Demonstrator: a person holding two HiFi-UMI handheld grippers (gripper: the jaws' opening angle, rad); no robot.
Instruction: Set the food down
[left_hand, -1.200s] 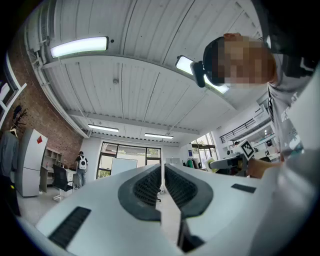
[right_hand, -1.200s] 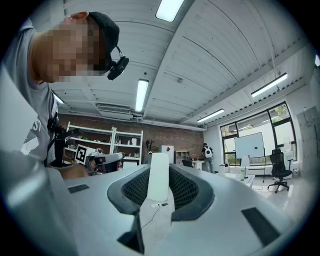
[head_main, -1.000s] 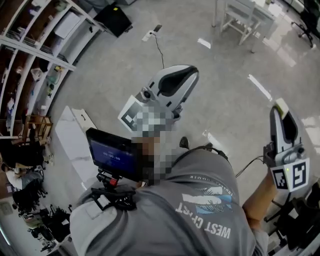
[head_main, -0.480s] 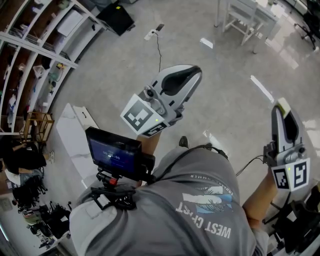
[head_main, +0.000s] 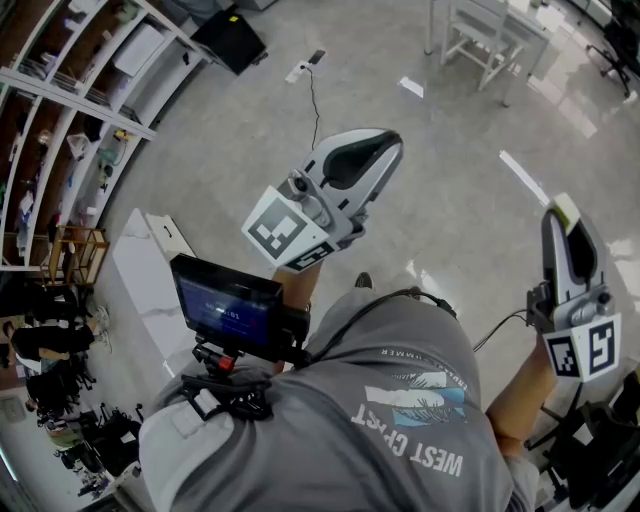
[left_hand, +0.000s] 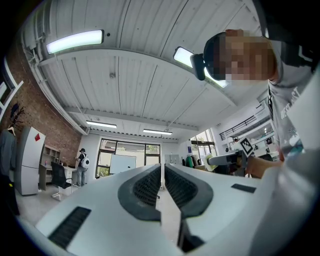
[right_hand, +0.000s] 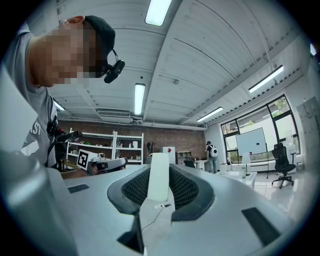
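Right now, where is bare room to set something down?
The grey floor lies bare between the shelves and the white table, apart from a cable. Crowded along the shelves and around the equipment at lower left.

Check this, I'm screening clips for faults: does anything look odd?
Nothing looks spilled or damaged. One oddity: the right gripper is shut on a pale block above bare floor, with no surface beneath to set it on. The left gripper has its jaws together, empty.
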